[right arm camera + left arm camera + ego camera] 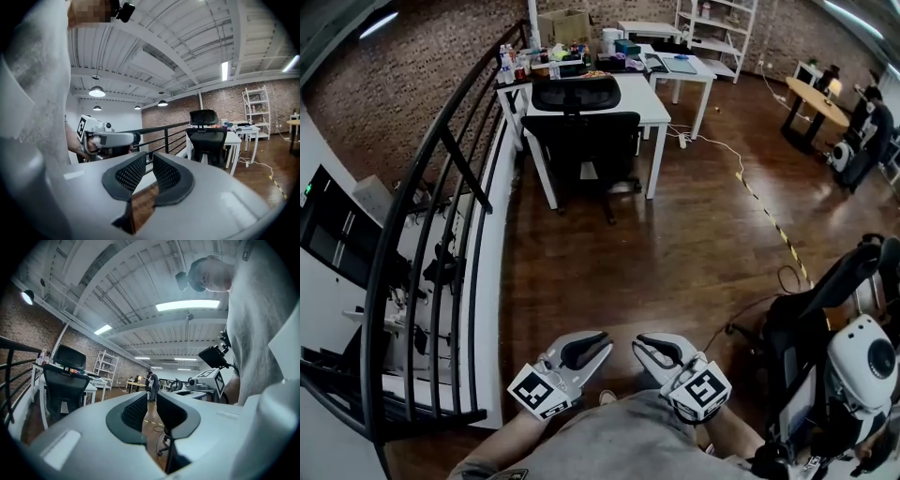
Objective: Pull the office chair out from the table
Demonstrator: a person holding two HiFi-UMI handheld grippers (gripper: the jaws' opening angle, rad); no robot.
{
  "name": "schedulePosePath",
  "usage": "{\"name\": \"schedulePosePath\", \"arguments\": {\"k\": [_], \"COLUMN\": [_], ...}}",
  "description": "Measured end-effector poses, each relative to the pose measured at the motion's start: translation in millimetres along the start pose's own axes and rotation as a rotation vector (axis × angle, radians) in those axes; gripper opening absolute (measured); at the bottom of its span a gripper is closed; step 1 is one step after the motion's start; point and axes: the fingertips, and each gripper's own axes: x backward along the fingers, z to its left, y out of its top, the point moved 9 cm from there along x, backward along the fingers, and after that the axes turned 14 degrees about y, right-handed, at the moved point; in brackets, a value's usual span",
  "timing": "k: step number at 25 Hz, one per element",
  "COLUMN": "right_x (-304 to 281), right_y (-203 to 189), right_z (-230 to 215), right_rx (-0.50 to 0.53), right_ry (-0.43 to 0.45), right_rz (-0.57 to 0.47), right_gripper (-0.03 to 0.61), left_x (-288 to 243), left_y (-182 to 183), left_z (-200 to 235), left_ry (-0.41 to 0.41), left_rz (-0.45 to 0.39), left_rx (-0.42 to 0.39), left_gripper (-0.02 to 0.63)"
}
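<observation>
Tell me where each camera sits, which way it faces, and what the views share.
Head view: on the person's head, looking steeply down across the floor to the office chair pushed in at the white table; grey shirt, left gripper and right gripper show.
Left gripper view: on the left gripper, looking along its empty jaws toward the chair; shirt and right gripper at right.
Right gripper view: on the right gripper, toward chair and railing; left gripper at left.
Shared: all three show the chair.

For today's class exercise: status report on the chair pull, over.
Left gripper, right gripper: jaws nearly together, empty. Office chair tucked under white table, across room, untouched. Wood floor between bare.
</observation>
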Motion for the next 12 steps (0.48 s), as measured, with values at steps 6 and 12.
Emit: {"name": "schedulePosePath", "arguments": {"k": [6, 12], "right_x": [-19, -38], "right_y": [17, 34], "right_z": [-43, -107], "right_rx": [0.041, 0.065], "right_ry": [-0.013, 0.030], "right_rz": [-0.032, -0.067], "right_gripper": [0.110, 0.114], "left_x": [-31, -80], "left_y": [14, 30], "left_z": [35, 74], "left_ry": [0.017, 0.067], "left_rz": [-0.044, -0.050], "left_rx": [-0.028, -0.060], "left_gripper": [0.112, 0.144]}}
